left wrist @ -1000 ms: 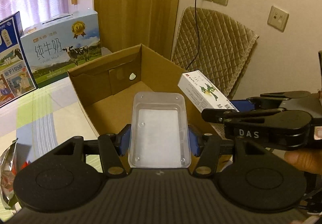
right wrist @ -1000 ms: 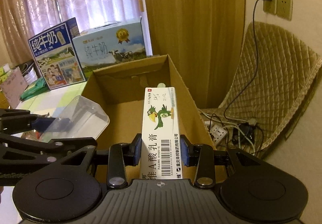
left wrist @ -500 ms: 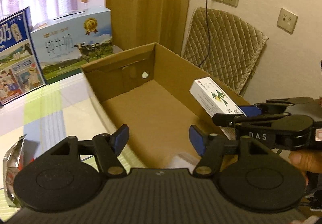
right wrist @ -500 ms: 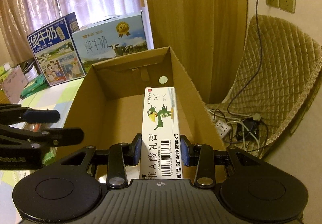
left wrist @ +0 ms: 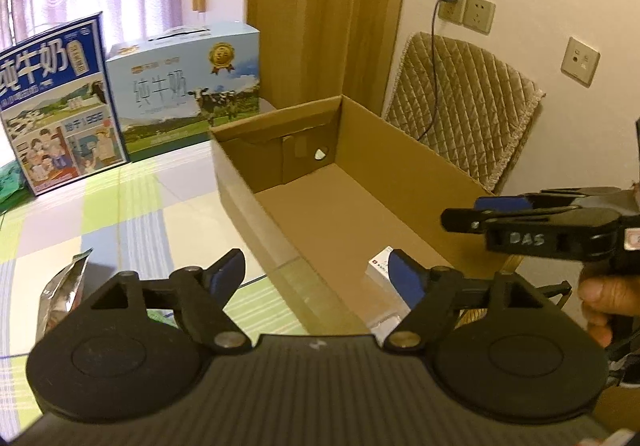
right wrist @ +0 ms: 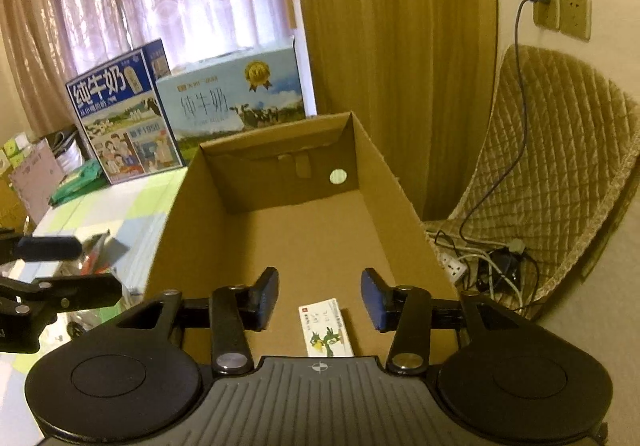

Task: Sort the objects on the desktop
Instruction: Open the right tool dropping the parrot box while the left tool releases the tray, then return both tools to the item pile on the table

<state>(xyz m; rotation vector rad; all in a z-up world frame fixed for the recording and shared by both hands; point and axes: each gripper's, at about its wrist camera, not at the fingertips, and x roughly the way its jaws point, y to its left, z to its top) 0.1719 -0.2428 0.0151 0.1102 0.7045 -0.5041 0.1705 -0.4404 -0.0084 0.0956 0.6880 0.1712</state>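
Both hand-held grippers are spread and empty. The right hand-held gripper (right wrist: 320, 298) hangs over the near end of the cardboard box (right wrist: 404, 205); the white medicine carton (right wrist: 326, 328) lies flat on the box floor directly below the gap, touching neither pad. The left hand-held gripper (left wrist: 316, 270) straddles the box's near-left wall, jaws wide with nothing between them. A pale edge low in the left view, beside the carton, may be a clear tray, but it is too hidden to tell.

On the counter (left wrist: 132, 221), left of the box, a foil snack bag (left wrist: 66, 286) lies apart from both tools and looks like the next item to sort.

Risks, as judged from here:
- The two tools sit close together over the same box corner. Either one swinging out sideways could knock the other.
- The left tool's right finger (left wrist: 404, 278) is low inside the box, just beside the carton. Pulling back without lifting first could catch the wall and drag or tip the box.
- The box's right wall sits near the counter edge, with a chair and cables below. A shove could push it off.
- The foil bag is slick and crumpled, so a shallow pinch would likely slip.
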